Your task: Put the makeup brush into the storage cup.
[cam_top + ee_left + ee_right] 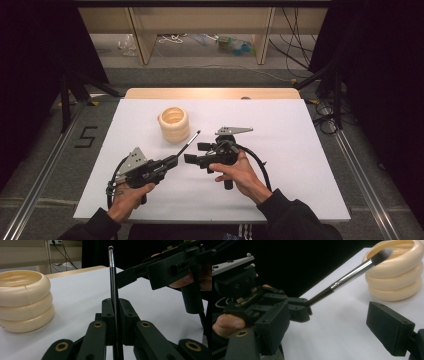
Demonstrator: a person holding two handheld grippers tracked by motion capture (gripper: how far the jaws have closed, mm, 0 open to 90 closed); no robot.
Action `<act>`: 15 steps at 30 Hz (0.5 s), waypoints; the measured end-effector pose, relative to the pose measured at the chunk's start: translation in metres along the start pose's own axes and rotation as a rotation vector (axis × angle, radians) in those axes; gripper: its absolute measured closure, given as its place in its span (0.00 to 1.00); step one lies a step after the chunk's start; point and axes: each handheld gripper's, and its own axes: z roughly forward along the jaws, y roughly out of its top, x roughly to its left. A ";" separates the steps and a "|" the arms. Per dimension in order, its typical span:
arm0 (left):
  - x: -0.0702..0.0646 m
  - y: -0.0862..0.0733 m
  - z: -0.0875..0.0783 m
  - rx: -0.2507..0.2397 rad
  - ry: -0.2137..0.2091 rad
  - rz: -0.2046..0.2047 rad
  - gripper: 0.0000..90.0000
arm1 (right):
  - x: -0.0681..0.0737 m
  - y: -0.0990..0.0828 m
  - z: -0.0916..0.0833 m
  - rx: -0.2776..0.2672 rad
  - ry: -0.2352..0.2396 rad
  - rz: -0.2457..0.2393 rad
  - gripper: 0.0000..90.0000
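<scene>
**Brush held fast in my left tool as the right lets go beside it**

White tabletop under a dark, curtained room, with cables and shelving on the floor beyond its far edge. My left tool is clenched on the black handle of a makeup brush, whose shaft runs up and away from the jaws, metal ferrule and soft bristle tip leading. The tip points toward a cream holder of three stacked rings, which stands ahead of the left tool and apart from the brush; from my right tool's camera the bristles appear in front of its rim, though I cannot tell whether they touch it.

My right tool sits just beside the left one, its jaws spread wide with nothing between them, facing the brush from the side.

As I judge it, the step in hand is carrying the brush to the holder, with the left tool alone bearing it. The next move calls for lifting the brush clear, tipping it upright over the holder's open mouth, and lowering it in before loosening the grip.
</scene>
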 end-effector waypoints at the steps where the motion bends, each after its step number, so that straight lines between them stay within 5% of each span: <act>1: 0.000 0.000 0.000 -0.002 -0.003 0.000 0.92 | 0.001 0.000 0.000 0.004 0.006 0.013 0.21; 15: -0.005 0.001 0.001 -0.012 -0.013 0.009 0.92 | 0.002 0.001 0.004 -0.030 0.030 0.019 0.23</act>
